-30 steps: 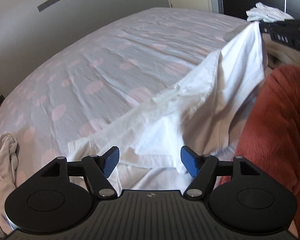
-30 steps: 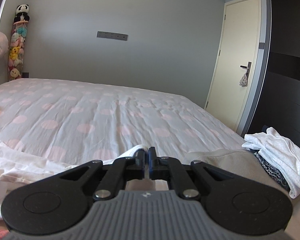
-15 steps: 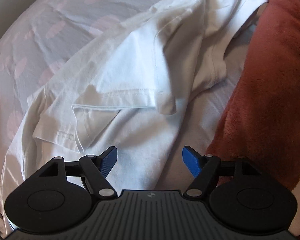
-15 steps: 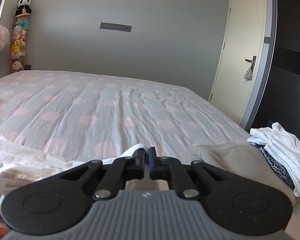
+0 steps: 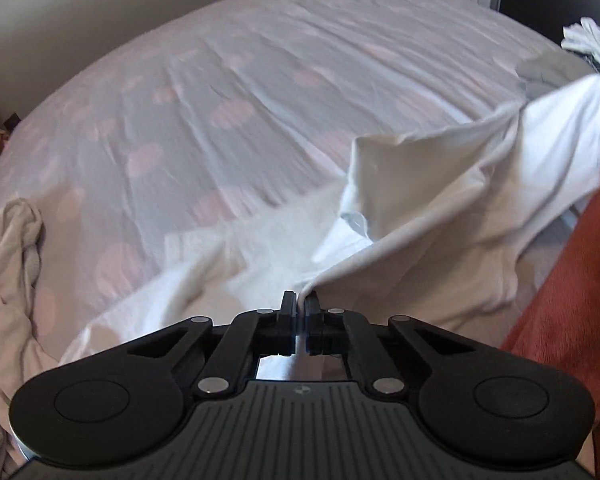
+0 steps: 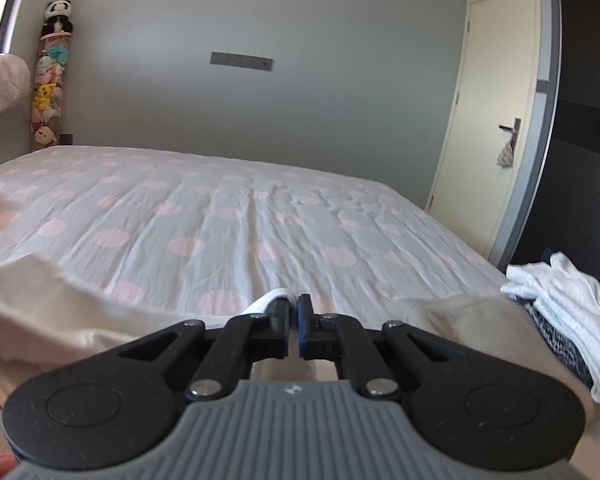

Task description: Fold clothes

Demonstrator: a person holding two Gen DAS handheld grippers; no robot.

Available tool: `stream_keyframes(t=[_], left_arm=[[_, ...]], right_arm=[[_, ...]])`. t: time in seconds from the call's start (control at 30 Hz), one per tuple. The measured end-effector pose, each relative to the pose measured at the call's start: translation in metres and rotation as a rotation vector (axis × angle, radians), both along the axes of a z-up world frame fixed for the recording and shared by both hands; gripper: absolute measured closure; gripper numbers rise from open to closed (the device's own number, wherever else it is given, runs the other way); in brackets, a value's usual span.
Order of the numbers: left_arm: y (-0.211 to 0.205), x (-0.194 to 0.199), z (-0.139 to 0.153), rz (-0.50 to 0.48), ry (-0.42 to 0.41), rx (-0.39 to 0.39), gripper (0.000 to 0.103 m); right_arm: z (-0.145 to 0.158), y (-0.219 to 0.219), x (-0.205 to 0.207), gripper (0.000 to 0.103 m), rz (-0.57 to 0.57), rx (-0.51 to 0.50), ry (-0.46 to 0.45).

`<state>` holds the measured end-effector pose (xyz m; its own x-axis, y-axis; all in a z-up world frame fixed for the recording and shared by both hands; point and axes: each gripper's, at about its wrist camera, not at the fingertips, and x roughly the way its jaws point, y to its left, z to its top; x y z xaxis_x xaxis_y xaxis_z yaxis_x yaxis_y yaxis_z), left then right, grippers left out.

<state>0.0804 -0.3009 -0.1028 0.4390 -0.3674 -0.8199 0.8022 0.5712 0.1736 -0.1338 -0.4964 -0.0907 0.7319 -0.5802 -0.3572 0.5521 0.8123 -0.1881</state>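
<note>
Left wrist view: left gripper (image 5: 300, 308) clamped on a pinch of the white shirt (image 5: 440, 216), jaws just closed from wide, cloth visibly caught between the tips. From that pinch, shirt fabric stretched up and away to a far corner at the right edge of the bed (image 5: 240, 92), with a loose fold sagging midway and the rest of the garment spread on the polka-dot sheet just ahead of the gripper. Beige garment (image 5: 8, 256) bunched at the bed's left edge. Rust-red blanket (image 5: 572, 292) along the bed's near right side, touching the shirt's hem. Small stack of white clothes (image 5: 588, 42) beyond the bed's far right corner. View somewhat blurred.

Right wrist view: right gripper (image 6: 294, 312) pinched shut on a white edge of the shirt (image 6: 272, 298), a bit of cloth poking out to the left of the tips. More shirt fabric (image 6: 40, 308) draped over the bed's (image 6: 260, 220) near left part. Tan garment (image 6: 460, 320) at the bed's near right corner, folded white pile (image 6: 560, 300) just beyond it. Door (image 6: 496, 112) past the bed's right side, column of plush toys (image 6: 50, 80) at its far left corner.
</note>
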Motion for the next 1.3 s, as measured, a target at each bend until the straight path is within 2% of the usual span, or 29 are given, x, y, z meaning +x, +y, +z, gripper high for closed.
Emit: stream_keyframes(t=[0.2,0.3,0.5,0.57,0.6,0.63,0.67,0.7,0.73,0.87,1.0,1.13,1.3], left_arm=[[-0.025,0.038,0.053,0.016,-0.164,-0.112,0.101],[-0.040,0.057,0.060,0.035,-0.186,-0.169,0.101],[-0.066,0.081,0.026,0.027,-0.216,-0.100,0.101],[-0.068,0.085,0.014,0.020,-0.229,-0.063,0.099],[-0.069,0.085,0.010,0.013,-0.225,-0.052,0.090],[-0.067,0.082,0.008,0.000,-0.213,-0.046,0.078],[-0.065,0.078,0.007,-0.018,-0.203,-0.045,0.072],[-0.063,0.072,0.006,-0.038,-0.202,-0.044,0.062],[-0.060,0.065,0.006,-0.058,-0.204,-0.042,0.059],[-0.048,0.027,0.002,-0.202,-0.181,-0.020,0.059],[-0.035,-0.016,-0.010,-0.342,-0.148,0.014,0.059],[-0.025,-0.056,-0.026,-0.485,-0.129,0.065,0.059],[-0.024,-0.088,-0.053,-0.613,-0.049,0.157,0.059]], right_arm=[[0.012,-0.016,0.032,0.098,-0.003,-0.052,-0.033],[0.006,-0.027,0.050,0.098,-0.026,-0.060,-0.012],[-0.011,-0.042,0.065,0.098,-0.037,0.021,0.032],[-0.016,-0.043,0.068,0.098,-0.031,0.028,0.043],[-0.018,-0.042,0.070,0.098,-0.027,0.026,0.052],[-0.019,-0.040,0.072,0.098,-0.024,0.012,0.058],[-0.019,-0.037,0.073,0.098,-0.018,-0.005,0.060],[-0.019,-0.034,0.075,0.098,-0.011,-0.023,0.062],[-0.020,-0.031,0.077,0.098,-0.002,-0.041,0.067],[-0.019,-0.020,0.075,0.098,0.028,-0.087,0.073],[-0.015,-0.022,0.066,0.098,0.018,-0.069,0.049],[-0.012,-0.025,0.059,0.097,0.004,-0.036,0.027],[-0.011,-0.022,0.056,0.097,0.008,-0.042,0.026]])
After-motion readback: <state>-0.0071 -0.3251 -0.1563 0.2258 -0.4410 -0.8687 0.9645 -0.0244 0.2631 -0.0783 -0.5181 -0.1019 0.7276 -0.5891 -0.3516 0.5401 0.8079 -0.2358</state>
